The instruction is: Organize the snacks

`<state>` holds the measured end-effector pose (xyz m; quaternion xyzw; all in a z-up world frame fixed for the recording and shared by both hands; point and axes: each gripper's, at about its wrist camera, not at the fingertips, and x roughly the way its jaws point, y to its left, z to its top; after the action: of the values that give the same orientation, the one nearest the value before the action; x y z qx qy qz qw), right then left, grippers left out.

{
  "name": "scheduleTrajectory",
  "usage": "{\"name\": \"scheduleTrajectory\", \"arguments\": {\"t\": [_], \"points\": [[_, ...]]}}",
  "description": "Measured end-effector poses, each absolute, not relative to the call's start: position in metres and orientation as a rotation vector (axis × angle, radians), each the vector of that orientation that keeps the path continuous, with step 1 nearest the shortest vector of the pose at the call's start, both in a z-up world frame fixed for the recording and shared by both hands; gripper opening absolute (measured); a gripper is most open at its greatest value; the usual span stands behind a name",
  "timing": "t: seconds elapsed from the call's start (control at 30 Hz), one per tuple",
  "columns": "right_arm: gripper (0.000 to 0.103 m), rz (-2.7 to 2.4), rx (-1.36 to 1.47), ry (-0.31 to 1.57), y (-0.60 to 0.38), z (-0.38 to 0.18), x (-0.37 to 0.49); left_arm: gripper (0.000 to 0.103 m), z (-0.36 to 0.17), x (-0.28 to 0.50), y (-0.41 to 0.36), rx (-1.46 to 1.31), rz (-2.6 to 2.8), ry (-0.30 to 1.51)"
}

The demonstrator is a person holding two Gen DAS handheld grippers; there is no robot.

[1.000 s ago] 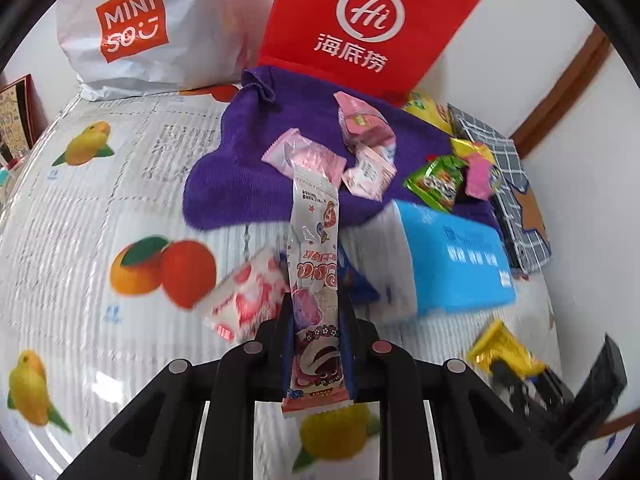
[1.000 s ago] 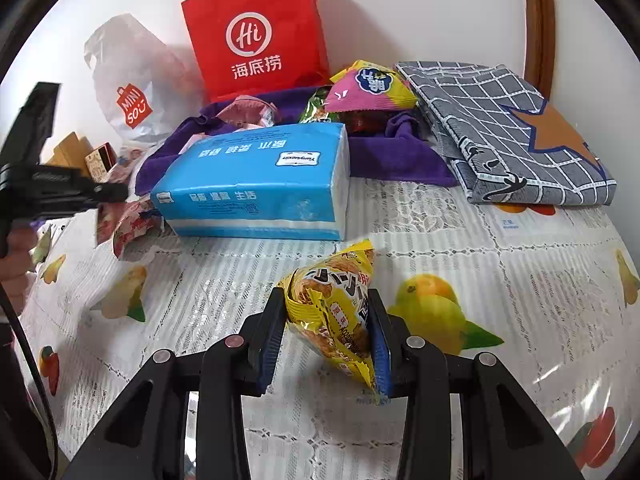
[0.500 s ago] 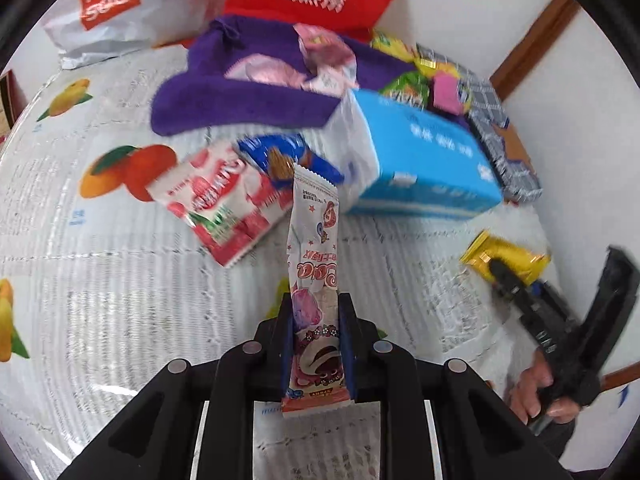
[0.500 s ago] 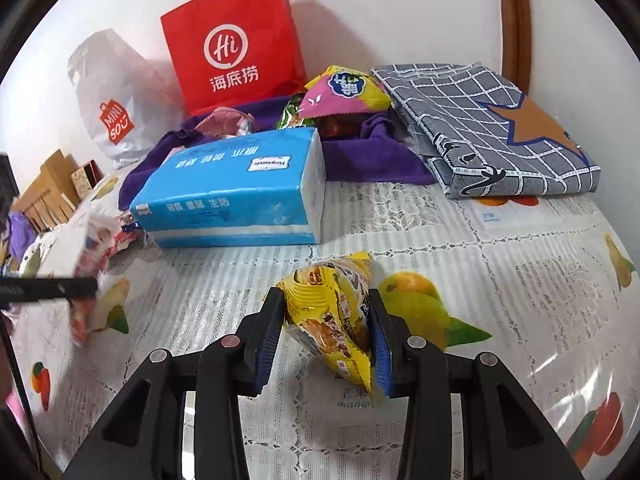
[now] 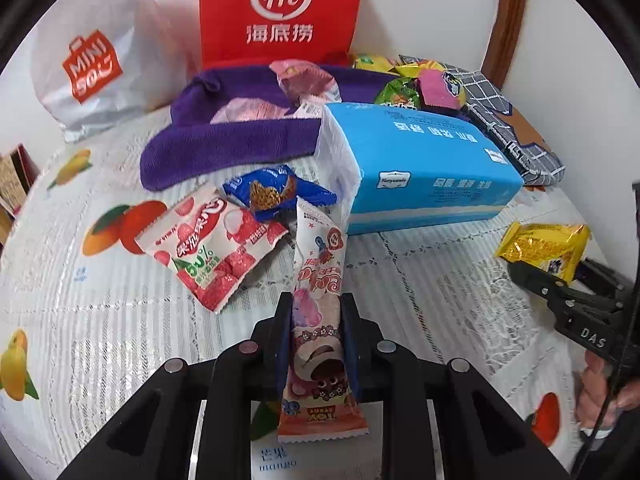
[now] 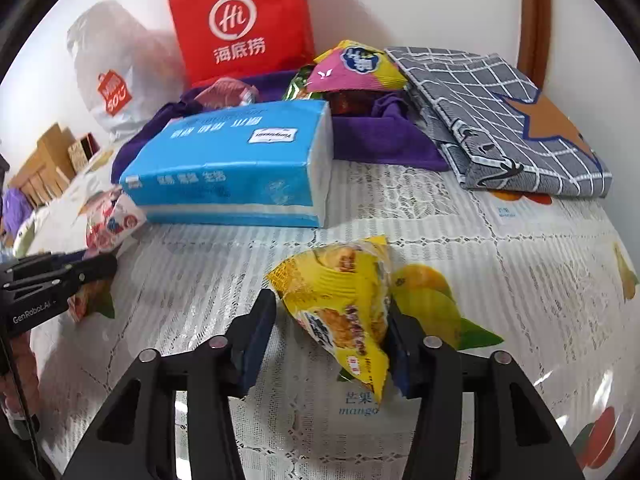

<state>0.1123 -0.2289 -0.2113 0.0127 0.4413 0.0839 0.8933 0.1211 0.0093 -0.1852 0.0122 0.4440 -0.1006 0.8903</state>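
our left gripper is clamped on the long pink snack stick, whose far tip reaches toward the blue tissue pack. our right gripper has just been opening; the yellow snack bag lies between its parted jaws, against the right pad only.

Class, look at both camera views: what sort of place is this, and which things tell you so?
Probably a home table against a wall: a fruit-print tablecloth, a blue tissue pack, shopping bags such as the red paper bag, and loose snack packets.
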Motion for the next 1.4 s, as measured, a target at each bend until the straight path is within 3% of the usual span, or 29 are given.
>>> {"name": "scheduleTrajectory", "arguments": {"t": [0.1,0.17,0.27,0.67,1.13,1.3,1.4], "points": [[0.057,0.169,-0.009,0.920,-0.224,-0.212,0.113,0.022,-0.186,0.118,0.005,0.067,-0.191,0.893],[0.072,0.168,-0.034,0.926,-0.221,-0.213,0.113,0.023,-0.186,0.119,0.008,0.050,-0.193,0.895],[0.081,0.142,-0.033,0.937,-0.223,-0.214,0.116,0.023,-0.186,0.119,0.011,0.027,-0.201,0.896],[0.102,0.209,0.077,0.934,-0.238,-0.214,0.113,0.023,-0.186,0.119,0.013,0.001,-0.212,0.897],[0.102,0.208,0.068,0.950,-0.235,-0.212,0.113,0.024,-0.187,0.119,0.012,0.009,-0.221,0.897],[0.084,0.189,0.071,0.926,-0.236,-0.212,0.112,0.024,-0.187,0.119,0.013,0.005,-0.223,0.898],[0.063,0.201,0.065,0.911,-0.235,-0.210,0.109,0.024,-0.187,0.119,0.013,0.012,-0.220,0.898]]}}
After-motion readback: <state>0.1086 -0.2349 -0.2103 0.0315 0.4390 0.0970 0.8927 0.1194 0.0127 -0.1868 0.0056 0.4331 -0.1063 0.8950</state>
